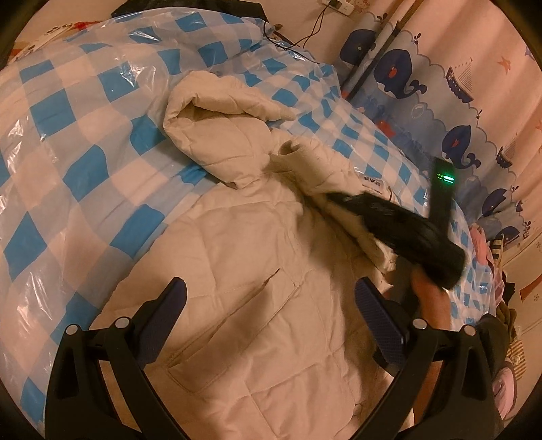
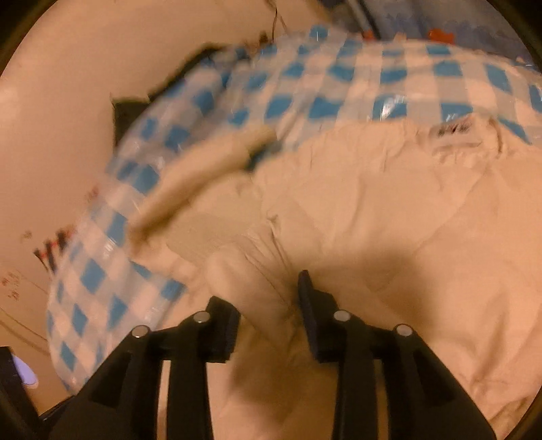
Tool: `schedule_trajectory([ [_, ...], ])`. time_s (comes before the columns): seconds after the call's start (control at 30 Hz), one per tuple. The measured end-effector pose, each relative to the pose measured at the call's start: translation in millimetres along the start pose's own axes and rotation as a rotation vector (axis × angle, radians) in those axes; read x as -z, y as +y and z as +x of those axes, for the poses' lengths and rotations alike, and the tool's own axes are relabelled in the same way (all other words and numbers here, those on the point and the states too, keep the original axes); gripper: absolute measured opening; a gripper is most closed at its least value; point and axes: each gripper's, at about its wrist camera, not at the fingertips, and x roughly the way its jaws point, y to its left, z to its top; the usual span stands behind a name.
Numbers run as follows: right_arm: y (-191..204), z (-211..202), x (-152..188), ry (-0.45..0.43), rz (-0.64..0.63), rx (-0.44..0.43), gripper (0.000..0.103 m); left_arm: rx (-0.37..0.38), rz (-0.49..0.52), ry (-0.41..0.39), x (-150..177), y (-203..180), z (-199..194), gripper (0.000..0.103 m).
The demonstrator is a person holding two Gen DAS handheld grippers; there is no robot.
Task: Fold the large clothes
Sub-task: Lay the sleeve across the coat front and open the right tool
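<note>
Left wrist view: cream quilted puffer coat [image 1: 244,243] with hood and slit pocket, spread on blue-and-white checked bedding under crinkly clear plastic [image 1: 67,111]. Small label at collar, writing unreadable. Left gripper [image 1: 271,304] fingers spread, grasping nothing. Right wrist view, blurred: right gripper [image 2: 267,304] fingers parted around a puffy fold, not pinching.

I am in a bedroom at home, likely a child's. A bed with a blue-and-white checked cover [image 1: 84,111] under clear plastic fills the left and middle of my left view. At upper right hangs a curtain [image 1: 474,101] printed with whales, boats and starfish. A power strip [image 1: 338,5] with a trailing cord sits on the wall at top. Heaped clothes [image 1: 501,270] lie at the right edge.
</note>
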Motion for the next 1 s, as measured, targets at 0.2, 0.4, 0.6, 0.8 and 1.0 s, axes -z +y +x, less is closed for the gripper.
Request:
schedule_trajectory([
  [0.2, -8, 36, -5, 0.113, 0.034, 0.131, 0.075, -0.005, 0.014, 0.004, 2, -2, 2, 0.096],
  [0.4, 4, 55, -12, 0.099, 0.010, 0.218, 0.078, -0.013, 0.027, 0.007, 4, -4, 3, 0.096],
  [0.6, 17, -5, 18, 0.046, -0.082, 0.178, 0.083, -0.004, 0.021, 0.010, 4, -4, 3, 0.096],
  [0.8, -35, -45, 23, -0.020, 0.079, 0.218, 0.093, -0.010, 0.029, 0.012, 5, -5, 3, 0.096],
  [1.0, -72, 12, 0, 0.080, 0.177, 0.319, 0.097, -0.041, 0.062, 0.012, 8, -13, 8, 0.095],
])
